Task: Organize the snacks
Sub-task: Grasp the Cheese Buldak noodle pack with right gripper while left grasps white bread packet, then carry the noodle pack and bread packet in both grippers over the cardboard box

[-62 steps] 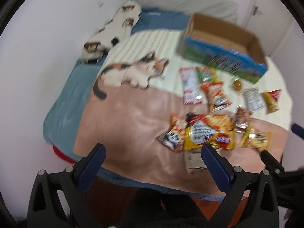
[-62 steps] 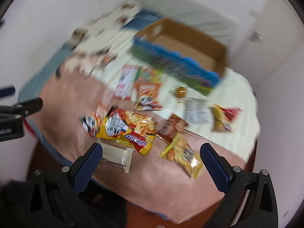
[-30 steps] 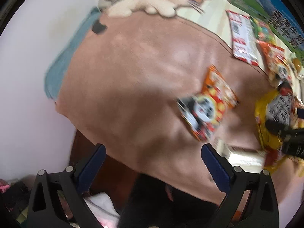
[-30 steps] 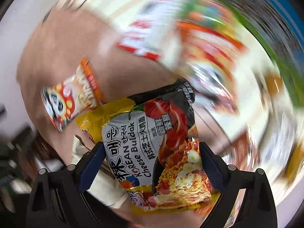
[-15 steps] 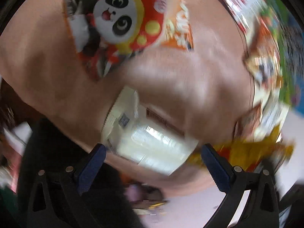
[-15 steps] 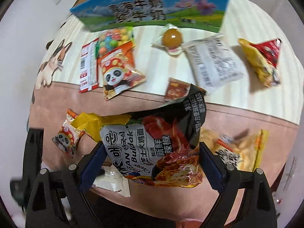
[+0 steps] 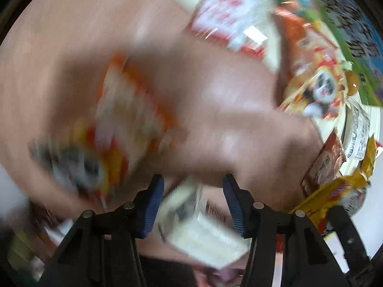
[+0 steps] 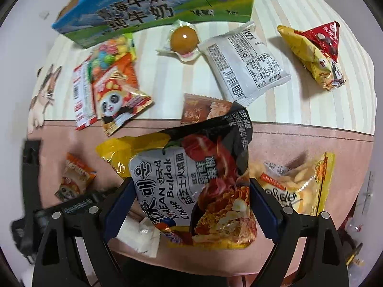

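In the right wrist view my right gripper (image 8: pixel 190 203) holds a black-and-yellow Korean cheese noodle pack (image 8: pixel 191 179) above the pink blanket (image 8: pixel 311 143). Its jaws are closing, pads pressed on the pack's sides. The left wrist view is blurred. There my left gripper (image 7: pixel 192 203) points down at a white packet (image 7: pixel 198 229) near the bed's front edge. Its jaws are closing, with the packet between the blue pads and touching both. A corner of the white packet (image 8: pixel 141 236) shows under the noodle pack. The blue-green milk carton box (image 8: pixel 153 7) stands at the back.
Loose snacks lie around: a panda pack (image 8: pixel 117 100), a small panda pack (image 8: pixel 74 181), a white pack (image 8: pixel 246 64), a triangular yellow-red pack (image 8: pixel 316 52), a round yellow jelly (image 8: pixel 184 38), a brown sachet (image 8: pixel 198 110) and a yellow chip bag (image 8: pixel 299 186).
My left gripper came down over the white packet and its jaws went from wide to narrow around it. My right gripper rolled and rose with the noodle pack held.
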The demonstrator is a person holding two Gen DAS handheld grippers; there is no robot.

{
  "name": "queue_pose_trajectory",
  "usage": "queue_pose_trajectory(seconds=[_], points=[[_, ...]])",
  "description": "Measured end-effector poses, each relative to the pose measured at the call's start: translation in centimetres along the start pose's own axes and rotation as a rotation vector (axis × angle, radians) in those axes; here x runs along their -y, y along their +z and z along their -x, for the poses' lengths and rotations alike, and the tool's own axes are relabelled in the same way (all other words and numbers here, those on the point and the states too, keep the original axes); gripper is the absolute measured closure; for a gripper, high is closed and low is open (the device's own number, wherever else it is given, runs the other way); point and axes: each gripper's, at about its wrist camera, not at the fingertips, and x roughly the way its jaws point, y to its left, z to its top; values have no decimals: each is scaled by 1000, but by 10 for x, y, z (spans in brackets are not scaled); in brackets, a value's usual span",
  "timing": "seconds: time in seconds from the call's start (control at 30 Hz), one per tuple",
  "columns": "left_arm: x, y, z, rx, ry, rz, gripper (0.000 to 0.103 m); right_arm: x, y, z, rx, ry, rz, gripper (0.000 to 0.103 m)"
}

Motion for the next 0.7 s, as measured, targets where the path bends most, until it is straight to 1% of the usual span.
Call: queue_pose_trajectory(seconds=[0.07,0.1,0.2,0.23,0.27,0.3,0.33,0.4,0.43,0.5,0.6,0.63,0.67,0.7], points=[[2,20,10,2,9,-79,54,-1,4,-8,-16,-14,-13,10],[0,24,16,-11,0,-92,54,-1,6,-11,-30,-12,-16,10],[-20,27,37,-52,-72,-75,54,2,9,-18,-73,-17,-25,10],[-30,22,44,-67,-94,-62,52,4,9,-18,-76,-17,-31,10],[-25,16,50,-78,-102,-50,48,7,8,-18,-77,-15,-38,10],[-35,9,55,-93,-106,-31,47,9,7,-19,-85,-9,-46,10],[-48,0,60,-114,-124,-1,47,12,5,-21,-102,5,-53,10],[-60,-15,62,-150,-144,47,47,16,0,-25,-133,38,-48,10],[-71,-23,61,-179,-166,92,47,17,-2,-27,-148,48,-35,9],[-87,-32,56,-213,-200,169,47,17,-6,-30,-153,59,3,9],[-115,-52,49,-231,-242,321,47,17,-12,-33,-159,73,68,8],[-118,-64,48,-236,-277,379,47,17,-13,-34,-161,75,88,7],[-126,-66,46,-240,-308,427,46,17,-14,-35,-159,80,105,7],[-143,-68,50,-242,-335,468,46,15,-16,-36,-155,84,122,7]])
